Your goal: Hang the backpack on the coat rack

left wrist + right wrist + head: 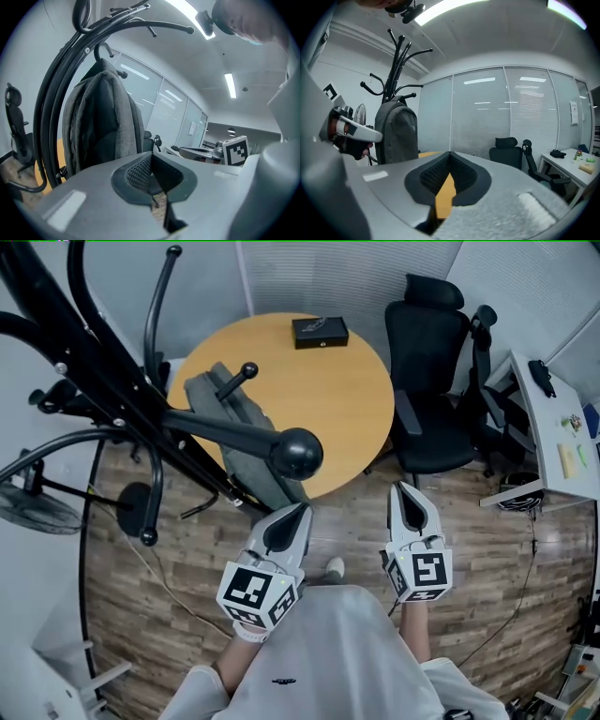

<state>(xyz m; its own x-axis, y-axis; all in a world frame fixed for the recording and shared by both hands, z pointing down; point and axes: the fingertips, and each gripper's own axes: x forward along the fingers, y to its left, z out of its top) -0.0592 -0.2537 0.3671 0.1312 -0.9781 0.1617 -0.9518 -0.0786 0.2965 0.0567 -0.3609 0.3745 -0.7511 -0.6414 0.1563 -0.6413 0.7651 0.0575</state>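
Hanging upright from a curved peg of the black tubular metal coat rack (225, 430), the grey woven-fabric backpack (211, 397) has soft, slack padded panels and a rounded top, and its body lies close against the rack's bundled stems. Seen from the head view, it overlaps the near left edge of the round wooden bench (328, 399), whose top is smooth and honey-coloured. The rack's arms sweep outward in long bends, and several end in glossy ball knobs (the biggest of these looms nearest the head camera). Both tools are held apart from the backpack, over the brown plank-patterned floor (187, 587). The left gripper (298, 515), a pale grey moulded shell with dark cross-hatched rubber pads, has its jaws pressed together with nothing between them. The right gripper (405, 495), of the same make, is likewise fully closed and empty, and only the bench top shows through the slit below its pads. A flat rectangular black box (320, 331) lies on the far side of the bench. A black mesh-backed office chair (431, 381) stands just beside the bench's right edge.
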